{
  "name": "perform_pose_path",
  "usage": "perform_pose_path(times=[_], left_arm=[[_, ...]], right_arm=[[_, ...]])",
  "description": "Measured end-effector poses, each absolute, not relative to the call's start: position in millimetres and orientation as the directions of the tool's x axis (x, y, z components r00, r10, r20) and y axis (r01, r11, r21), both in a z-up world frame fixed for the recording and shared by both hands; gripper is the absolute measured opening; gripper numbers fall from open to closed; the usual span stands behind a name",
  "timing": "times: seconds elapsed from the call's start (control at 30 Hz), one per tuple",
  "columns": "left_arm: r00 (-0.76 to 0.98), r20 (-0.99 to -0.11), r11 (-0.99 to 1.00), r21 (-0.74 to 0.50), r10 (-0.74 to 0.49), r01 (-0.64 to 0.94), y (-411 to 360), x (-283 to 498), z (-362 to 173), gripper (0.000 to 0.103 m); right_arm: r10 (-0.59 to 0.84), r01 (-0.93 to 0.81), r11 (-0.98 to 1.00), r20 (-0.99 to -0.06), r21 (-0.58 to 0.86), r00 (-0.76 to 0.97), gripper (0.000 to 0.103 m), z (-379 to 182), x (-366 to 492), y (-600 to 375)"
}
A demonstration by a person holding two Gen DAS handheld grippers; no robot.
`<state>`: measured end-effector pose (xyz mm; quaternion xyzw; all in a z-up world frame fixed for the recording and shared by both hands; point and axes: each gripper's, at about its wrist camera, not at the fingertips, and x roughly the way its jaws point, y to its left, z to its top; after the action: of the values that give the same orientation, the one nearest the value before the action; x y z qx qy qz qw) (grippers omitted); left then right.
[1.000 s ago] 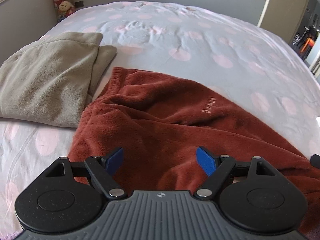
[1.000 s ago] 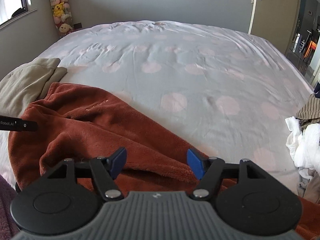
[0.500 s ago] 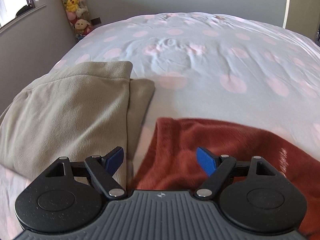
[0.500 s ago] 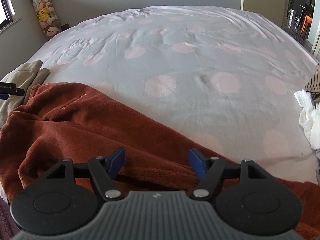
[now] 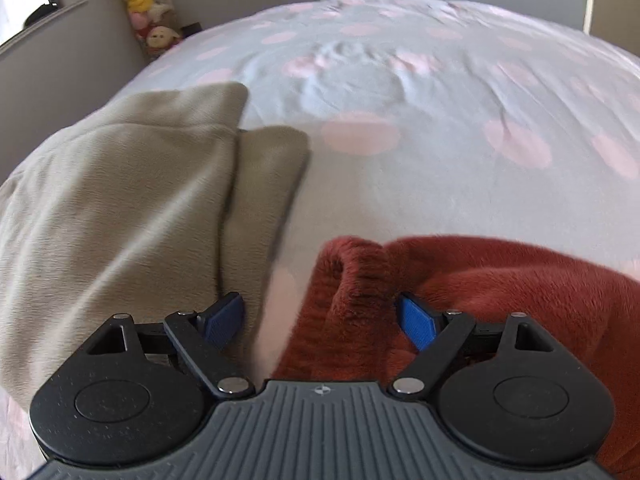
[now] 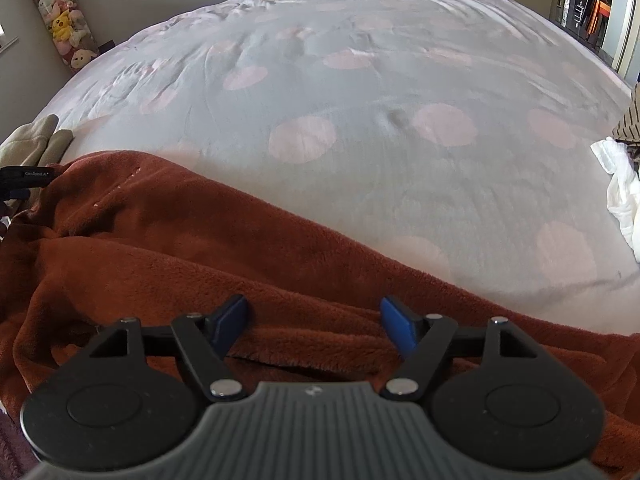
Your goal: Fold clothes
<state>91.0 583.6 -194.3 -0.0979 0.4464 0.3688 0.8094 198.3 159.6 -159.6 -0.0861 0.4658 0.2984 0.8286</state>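
Rust fleece garment (image 6: 168,248) lies spread and rumpled across the lower half of both views, on the dotted bed sheet (image 6: 360,140). In the left wrist view its corner (image 5: 356,264) bunches up lower centre, between the fingers of my left gripper (image 5: 320,318); jaws wide apart, nothing pinched, though the right pad sits close against the pile. My right gripper (image 6: 316,320) hangs over a thick edge of the same fleece at lower centre, jaws equally wide, holding nothing. A beige garment (image 5: 120,208) sits folded at left of the left view, just beside the fleece, not touching as far as I can tell. A loose white and striped heap (image 6: 620,184) shows at the right edge. My read: setting up grips on the fleece. Next calls for closing on corner and edge together.
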Motion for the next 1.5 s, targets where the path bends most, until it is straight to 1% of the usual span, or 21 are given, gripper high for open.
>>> perform_pose_path(times=[0.07,0.1,0.17,0.23,0.27,0.33,0.4,0.53,0.63,0.7,0.83,0.93,1.1,1.23,1.27,1.3,1.33,1.4,1.5], left_arm=[[0.346,-0.800,0.714,0.142,0.491,-0.685,587,89,-197,0.083],[0.360,-0.805,0.717,0.112,0.471,-0.688,590,87,-196,0.080],[0.386,-0.811,0.719,0.062,0.441,-0.692,593,83,-194,0.055],[0.401,-0.806,0.721,0.044,0.434,-0.691,591,82,-190,0.041],[0.409,-0.804,0.722,0.036,0.431,-0.691,590,81,-188,0.037],[0.421,-0.798,0.721,0.025,0.431,-0.692,587,80,-183,0.023],[0.445,-0.780,0.711,0.000,0.439,-0.703,585,76,-174,0.017],[0.506,-0.725,0.684,-0.067,0.467,-0.727,583,60,-146,0.016],[0.534,-0.699,0.675,-0.100,0.476,-0.731,582,50,-130,0.016],[0.540,-0.695,0.670,-0.114,0.474,-0.734,581,46,-125,0.016],[0.546,-0.693,0.662,-0.133,0.470,-0.738,580,43,-121,0.016],[0.553,-0.682,0.673,-0.119,0.479,-0.730,575,42,-118,0.016],[0.555,-0.673,0.685,-0.098,0.489,-0.722,567,41,-116,0.017],[0.554,-0.674,0.682,-0.102,0.489,-0.725,568,38,-115,0.017],[0.555,-0.675,0.677,-0.111,0.486,-0.728,569,38,-115,0.017],[0.556,-0.677,0.672,-0.120,0.483,-0.731,570,37,-115,0.017],[0.557,-0.677,0.669,-0.128,0.481,-0.732,571,36,-115,0.017],[0.562,-0.671,0.668,-0.132,0.484,-0.733,570,34,-114,0.017],[0.570,-0.657,0.666,-0.135,0.494,-0.733,569,31,-111,0.016]], right_arm=[[0.406,-0.575,0.809,-0.826,0.126,0.390,0.076,-161,198,161],[0.402,-0.575,0.809,-0.828,0.122,0.391,0.076,-162,198,162],[0.400,-0.575,0.810,-0.826,0.116,0.396,0.076,-160,196,161],[0.397,-0.571,0.813,-0.823,0.111,0.406,0.076,-155,194,158],[0.396,-0.567,0.816,-0.820,0.109,0.412,0.076,-151,192,156],[0.392,-0.555,0.826,-0.811,0.102,0.434,0.076,-139,190,146],[0.380,-0.535,0.840,-0.800,0.088,0.465,0.076,-125,189,131],[0.285,-0.433,0.901,-0.775,0.016,0.564,0.076,-95,194,76],[0.162,-0.311,0.949,-0.766,-0.053,0.623,0.076,-76,203,22],[0.087,-0.218,0.973,-0.770,-0.070,0.633,0.074,-69,208,-19],[0.027,-0.009,1.000,-0.804,0.027,0.594,0.069,-68,216,-103],[0.017,0.097,0.991,-0.818,0.089,0.575,0.069,-76,220,-143],[0.102,0.158,0.963,-0.836,0.219,0.539,0.069,-106,238,-171],[0.134,0.222,0.931,-0.834,0.291,0.535,0.069,-135,252,-184],[0.140,0.231,0.924,-0.830,0.306,0.540,0.065,-138,253,-185],[0.146,0.228,0.922,-0.827,0.312,0.542,0.048,-139,253,-185],[0.152,0.226,0.920,-0.825,0.319,0.544,0.036,-141,253,-184],[0.133,0.189,0.940,-0.817,0.283,0.561,0.026,-134,248,-175],[0.091,0.113,0.974,-0.795,0.197,0.600,0.022,-110,235,-155]])
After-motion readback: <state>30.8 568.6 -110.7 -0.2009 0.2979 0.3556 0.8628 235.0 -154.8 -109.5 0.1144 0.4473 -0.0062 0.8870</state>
